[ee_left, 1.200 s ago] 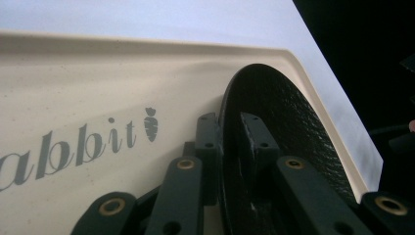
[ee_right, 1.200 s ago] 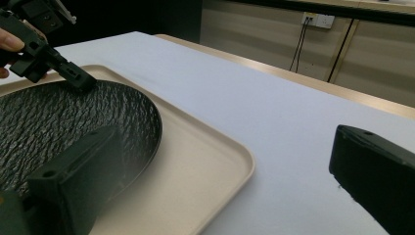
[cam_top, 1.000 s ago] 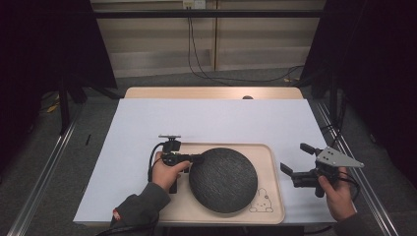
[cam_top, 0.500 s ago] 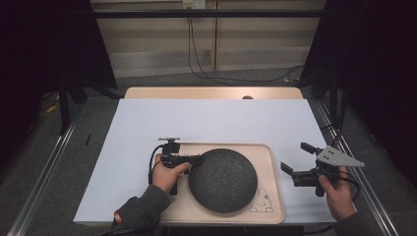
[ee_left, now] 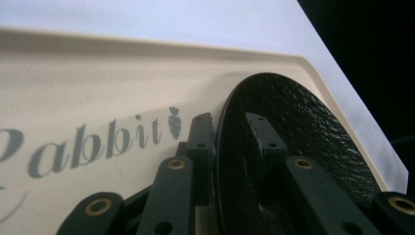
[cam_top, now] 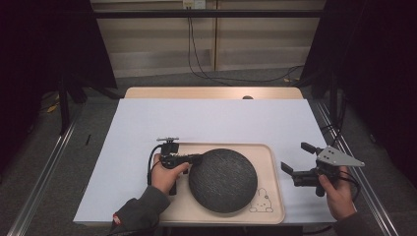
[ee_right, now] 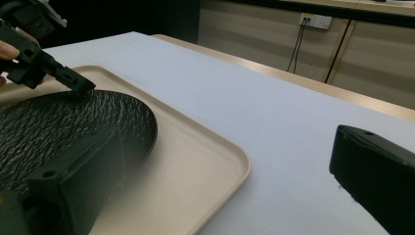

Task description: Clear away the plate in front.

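A round, dark, rough-textured plate [cam_top: 223, 180] lies in a beige tray [cam_top: 268, 162] printed with a rabbit and the word Rabbit. My left gripper [cam_top: 195, 159] is shut on the plate's left rim. In the left gripper view its jaws clamp the plate [ee_left: 303, 127] edge from both sides over the tray [ee_left: 98, 88]. My right gripper [cam_top: 297, 158] hovers open over the white table right of the tray, nothing between its jaws. The right gripper view shows the plate [ee_right: 63, 127], the tray [ee_right: 195, 161] and the left gripper [ee_right: 78, 84] at the plate's far rim.
A white sheet [cam_top: 216, 120] covers the table, with bare wood along the far edge [cam_top: 211, 92]. A small dark object [cam_top: 248, 97] rests at that far edge. Cables hang against the wall behind. Dark floor and metal rails flank the table.
The left gripper stays clamped on the plate's rim. The right gripper has drifted slightly; nothing else moved.
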### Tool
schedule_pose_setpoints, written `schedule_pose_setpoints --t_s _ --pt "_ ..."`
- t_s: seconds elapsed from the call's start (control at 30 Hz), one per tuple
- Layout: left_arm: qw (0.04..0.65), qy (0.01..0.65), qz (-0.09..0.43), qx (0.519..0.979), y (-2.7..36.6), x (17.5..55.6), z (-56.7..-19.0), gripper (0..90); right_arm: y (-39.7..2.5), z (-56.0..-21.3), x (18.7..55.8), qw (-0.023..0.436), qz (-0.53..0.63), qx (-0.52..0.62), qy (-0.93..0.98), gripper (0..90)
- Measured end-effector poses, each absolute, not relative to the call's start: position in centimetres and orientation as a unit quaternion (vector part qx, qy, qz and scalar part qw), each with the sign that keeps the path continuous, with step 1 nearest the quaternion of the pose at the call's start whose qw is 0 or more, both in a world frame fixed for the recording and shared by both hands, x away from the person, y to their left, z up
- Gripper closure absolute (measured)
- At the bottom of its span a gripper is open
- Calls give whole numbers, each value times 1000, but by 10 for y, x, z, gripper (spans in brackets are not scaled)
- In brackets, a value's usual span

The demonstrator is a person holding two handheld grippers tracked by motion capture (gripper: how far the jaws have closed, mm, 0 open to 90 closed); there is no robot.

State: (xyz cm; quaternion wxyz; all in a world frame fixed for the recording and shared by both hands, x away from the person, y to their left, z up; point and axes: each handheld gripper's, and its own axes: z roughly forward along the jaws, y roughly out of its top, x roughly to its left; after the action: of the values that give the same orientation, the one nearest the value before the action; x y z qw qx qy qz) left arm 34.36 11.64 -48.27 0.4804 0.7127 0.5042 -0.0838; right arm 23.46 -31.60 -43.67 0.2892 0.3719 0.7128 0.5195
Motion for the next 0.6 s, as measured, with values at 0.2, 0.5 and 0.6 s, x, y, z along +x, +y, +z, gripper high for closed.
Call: schedule_pose_setpoints --t_s 0.2,0.5,0.6 --pt "489 505 -71 707 123 343 -474 683 -315 -438 235 285 515 369 719 0" --pt "508 491 -46 706 133 339 -465 583 -315 -438 234 288 513 368 720 0" --pt "512 480 -39 711 136 338 -460 557 -315 -438 234 285 515 368 720 0"
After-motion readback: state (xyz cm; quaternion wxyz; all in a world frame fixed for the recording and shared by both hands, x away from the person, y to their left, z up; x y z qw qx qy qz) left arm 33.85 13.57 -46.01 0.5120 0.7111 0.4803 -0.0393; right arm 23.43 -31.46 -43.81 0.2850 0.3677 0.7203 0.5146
